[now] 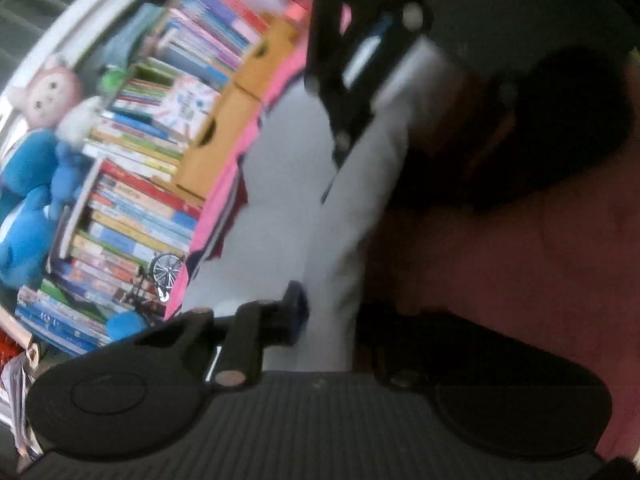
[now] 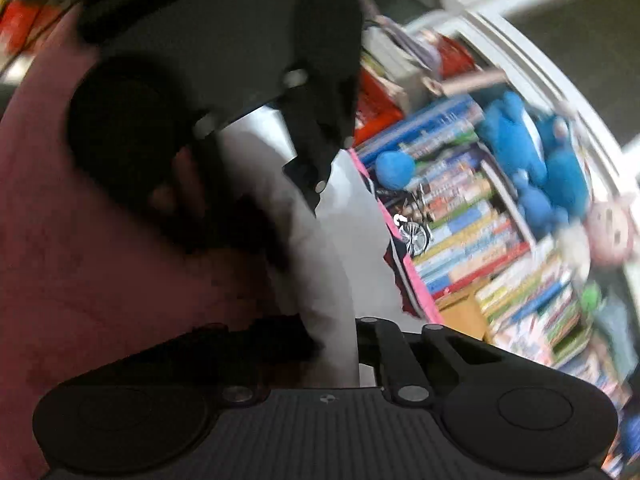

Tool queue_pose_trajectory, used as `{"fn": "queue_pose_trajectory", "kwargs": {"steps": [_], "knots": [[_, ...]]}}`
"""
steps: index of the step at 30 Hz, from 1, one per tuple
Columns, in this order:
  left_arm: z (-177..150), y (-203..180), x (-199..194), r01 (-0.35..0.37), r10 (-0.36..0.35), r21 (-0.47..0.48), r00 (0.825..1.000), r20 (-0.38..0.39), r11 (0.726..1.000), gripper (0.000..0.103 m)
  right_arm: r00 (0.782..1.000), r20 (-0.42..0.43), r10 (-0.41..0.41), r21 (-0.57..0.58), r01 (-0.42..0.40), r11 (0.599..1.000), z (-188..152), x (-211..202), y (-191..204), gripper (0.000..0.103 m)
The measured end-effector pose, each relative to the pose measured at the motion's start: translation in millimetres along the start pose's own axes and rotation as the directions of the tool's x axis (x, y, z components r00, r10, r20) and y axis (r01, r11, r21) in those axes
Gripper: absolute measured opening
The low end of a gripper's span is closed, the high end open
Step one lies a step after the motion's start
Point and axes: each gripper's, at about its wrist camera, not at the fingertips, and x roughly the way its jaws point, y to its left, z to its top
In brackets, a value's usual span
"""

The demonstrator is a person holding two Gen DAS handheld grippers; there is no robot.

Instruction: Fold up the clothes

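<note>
A white garment (image 1: 352, 208) hangs as a long vertical strip in front of a dull pink cloth (image 1: 520, 272). In the left wrist view my left gripper (image 1: 330, 320) is shut on the white garment near its lower part. The right gripper (image 1: 340, 148) shows above, with its finger against the same strip. In the right wrist view my right gripper (image 2: 336, 340) is shut on the white garment (image 2: 336, 264), with the left gripper (image 2: 316, 196) higher up and the pink cloth (image 2: 100, 260) to the left. Both views are blurred and tilted.
Behind the garment stands a bookshelf packed with books (image 1: 132, 208), with blue plush toys (image 1: 28, 200), cardboard boxes (image 1: 224, 136) and a small bicycle model (image 1: 164, 272). A pink edge (image 1: 224, 200) runs in front of the shelf. The right wrist view also shows the books (image 2: 460, 220).
</note>
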Motion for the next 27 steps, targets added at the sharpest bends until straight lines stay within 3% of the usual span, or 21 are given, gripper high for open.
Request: {"fn": "queue_pose_trajectory", "kwargs": {"steps": [5,8,11,15,18,21,23,24,25,27], "knots": [[-23,2,-9,0.035,-0.022,0.136,0.996,-0.090,0.990,0.012,0.995,-0.053,-0.081,-0.166,0.071,0.984,-28,-14,2,0.009],[-47,10,-14,0.042,-0.025,0.105,0.986,-0.163,0.994,0.009,0.978,-0.170,-0.124,-0.156,0.097,0.983,-60,-15,-10,0.008],[-72,16,-19,0.003,0.007,0.044,0.976,-0.220,0.999,0.009,0.934,-0.326,-0.147,-0.115,0.115,0.987,-109,-16,-19,0.006],[-86,22,-24,-0.031,0.022,-0.033,0.967,-0.254,0.999,0.009,0.904,-0.394,-0.169,-0.055,0.160,0.986,-139,-29,-26,0.008],[-91,25,-30,-0.033,0.019,-0.051,0.967,-0.254,0.998,0.010,0.899,-0.400,-0.177,-0.018,0.185,0.983,-148,-37,-29,0.010],[-102,34,-49,-0.027,-0.010,-0.143,0.969,-0.248,0.989,0.019,0.894,-0.412,-0.178,0.017,0.203,0.979,-159,-46,-36,0.021],[-111,44,-63,-0.009,-0.047,-0.240,0.973,-0.227,0.971,0.026,0.867,-0.462,-0.188,0.055,0.240,0.969,-169,-58,-43,0.038],[-114,50,-73,0.011,-0.084,-0.329,0.974,-0.209,0.944,0.033,0.851,-0.491,-0.189,0.087,0.263,0.961,-174,-67,-49,0.042],[-118,56,-83,0.030,-0.118,-0.415,0.975,-0.187,0.909,0.040,0.843,-0.511,-0.170,0.155,0.284,0.946,-180,-77,-58,0.049],[-124,70,-103,0.067,-0.155,-0.580,0.982,-0.104,0.812,0.052,0.849,-0.513,-0.128,0.356,0.346,0.868,-184,-100,-78,0.051]]}}
